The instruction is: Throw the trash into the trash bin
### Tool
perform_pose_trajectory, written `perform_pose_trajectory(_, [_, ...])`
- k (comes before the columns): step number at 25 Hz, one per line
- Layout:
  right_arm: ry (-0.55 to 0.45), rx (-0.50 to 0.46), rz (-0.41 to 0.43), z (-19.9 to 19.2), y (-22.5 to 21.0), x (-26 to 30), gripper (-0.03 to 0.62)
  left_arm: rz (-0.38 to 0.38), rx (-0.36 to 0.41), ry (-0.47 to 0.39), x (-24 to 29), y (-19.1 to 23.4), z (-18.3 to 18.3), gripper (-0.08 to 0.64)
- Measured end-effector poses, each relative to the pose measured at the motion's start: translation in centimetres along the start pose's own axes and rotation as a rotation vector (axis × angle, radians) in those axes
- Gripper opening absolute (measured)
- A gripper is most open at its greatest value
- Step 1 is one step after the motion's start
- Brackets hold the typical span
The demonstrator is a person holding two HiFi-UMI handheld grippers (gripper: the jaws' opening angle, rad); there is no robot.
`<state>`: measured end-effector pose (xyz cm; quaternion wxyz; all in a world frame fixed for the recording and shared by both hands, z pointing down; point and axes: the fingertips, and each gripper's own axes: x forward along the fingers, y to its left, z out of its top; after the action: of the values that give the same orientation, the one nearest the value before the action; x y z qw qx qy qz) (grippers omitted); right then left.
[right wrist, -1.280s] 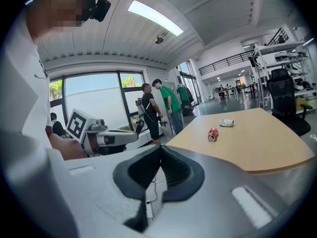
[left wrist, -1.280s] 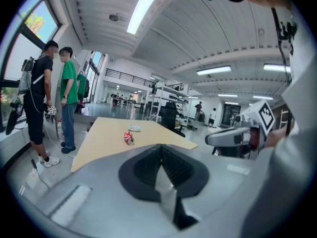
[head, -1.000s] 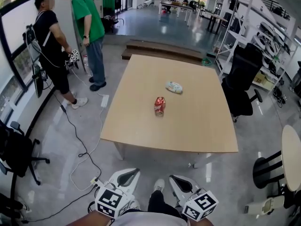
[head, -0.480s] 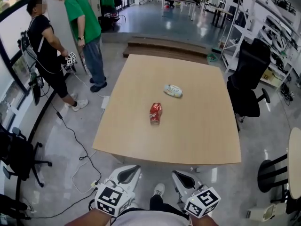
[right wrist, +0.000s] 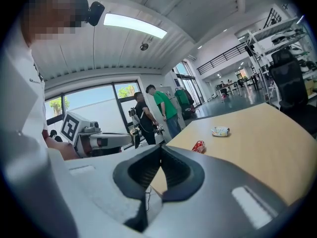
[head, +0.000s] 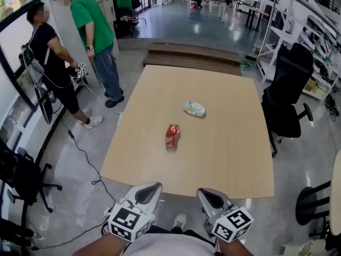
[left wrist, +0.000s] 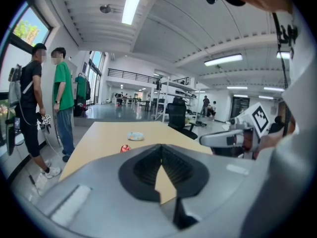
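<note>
Trash first: two pieces lie on the wooden table (head: 229, 159), both well ahead of my grippers and untouched. No bin shows in any view, so I can't plan the carry yet.

Far left: a person in black (head: 50, 55) and a person in green (head: 96, 23) stand by the wall. A cable (head: 85, 154) trails over the floor beside the table's left side. Risk: if the bin is on that side, I could snag the cable or crowd them.

Next, my left gripper (head: 151, 189) is held low by the table's near edge, fingers pressed together, nothing between them. Risk: reaching in like this would only shove the can, so the fingers must spread first.

Then the red crushed can (head: 172, 136), on its side left of centre, the nearer piece. It is dented and rounded. I judge it could roll off or squirt out of a pinch across the curve, and any dregs would spill if tipped.

Beyond it to the right is the crumpled pale wrapper (head: 195, 109), apart from the can. It looks light and soft. A shallow pinch could slip, or a nudge could slide it across the smooth top.

My right gripper (head: 205, 195) sits level with the left, fingers likewise tip to tip, empty. Same caution.

Far right: a black office chair (head: 282, 84) just beside the table. Risk: bumping it if I go round that way.
</note>
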<state>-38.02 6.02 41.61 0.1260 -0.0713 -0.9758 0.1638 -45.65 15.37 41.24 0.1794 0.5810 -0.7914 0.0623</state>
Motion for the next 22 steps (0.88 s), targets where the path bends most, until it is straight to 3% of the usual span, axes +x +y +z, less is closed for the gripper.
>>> perform_pose_trajectory(10, [0.003, 0.035, -0.003, -0.2, -1.9, 2.0, 0.003, 0.033, 0.041, 0.046, 0.9, 1.9, -0.1, 0.008])
perform_pose_trajectory(22, [0.064, 0.092, -0.134, 0.5, -4.7, 8.4, 0.003, 0.002, 0.109, 0.079, 3.9, 9.0, 0.0, 0.008])
